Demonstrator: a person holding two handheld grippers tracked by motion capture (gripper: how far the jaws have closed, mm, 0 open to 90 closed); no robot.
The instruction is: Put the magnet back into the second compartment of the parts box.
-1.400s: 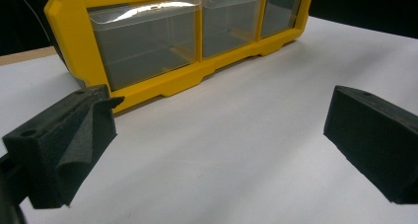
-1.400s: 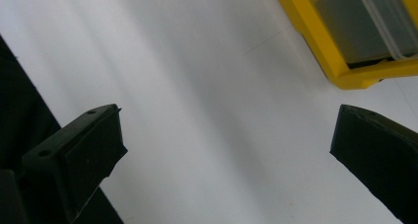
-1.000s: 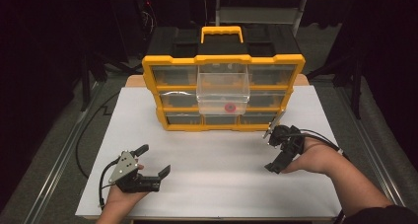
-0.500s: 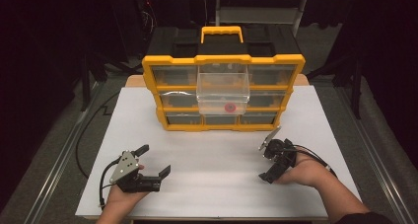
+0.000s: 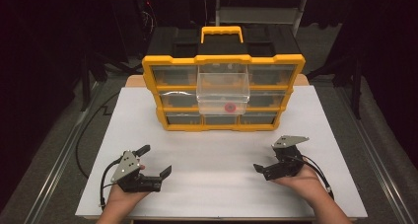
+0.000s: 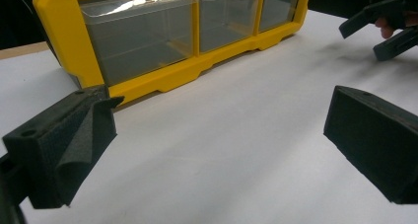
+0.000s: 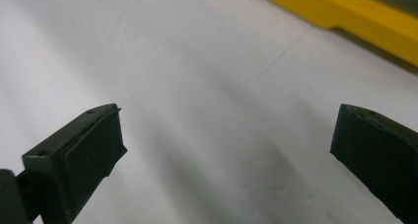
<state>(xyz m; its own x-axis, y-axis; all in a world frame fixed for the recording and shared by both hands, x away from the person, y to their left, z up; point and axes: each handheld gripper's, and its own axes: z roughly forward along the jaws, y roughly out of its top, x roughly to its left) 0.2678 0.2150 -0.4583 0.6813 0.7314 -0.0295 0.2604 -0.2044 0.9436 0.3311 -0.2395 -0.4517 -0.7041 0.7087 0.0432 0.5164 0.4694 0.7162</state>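
- Left gripper (image 5: pixel 156 161), near edge of the white table (image 5: pixel 217 184), left side: held in the person's left hand (image 5: pixel 123 197), jaws spread wide, nothing between them. Grey plate on top.
- Left gripper view: both black jaws far apart over bare white surface; the yellow organiser's (image 6: pixel 162 78) bottom row of clear drawers sits ahead, well apart from the jaws.
- Right gripper (image 5: pixel 266 157), near edge, right side: held in the right hand (image 5: pixel 303 182), jaws wide apart, holding nothing. Cable trails back along the forearm.
- Right gripper view: jaws parted over blurred white table; a corner of the yellow frame at upper right, apart from the jaws.
- The two grippers lie well apart from each other, with bare table between them.
- Farther back, centre of the table: the organiser (image 5: pixel 296 66), upright, black top with a yellow handle (image 5: pixel 222 32), three rows of clear drawers.
- Clear drawer (image 5: pixel 223 88), middle column: pulled out toward the person, standing proud of the front.
- Small red object (image 5: pixel 229 107) lies inside that drawer near its front wall; cannot tell what it is.
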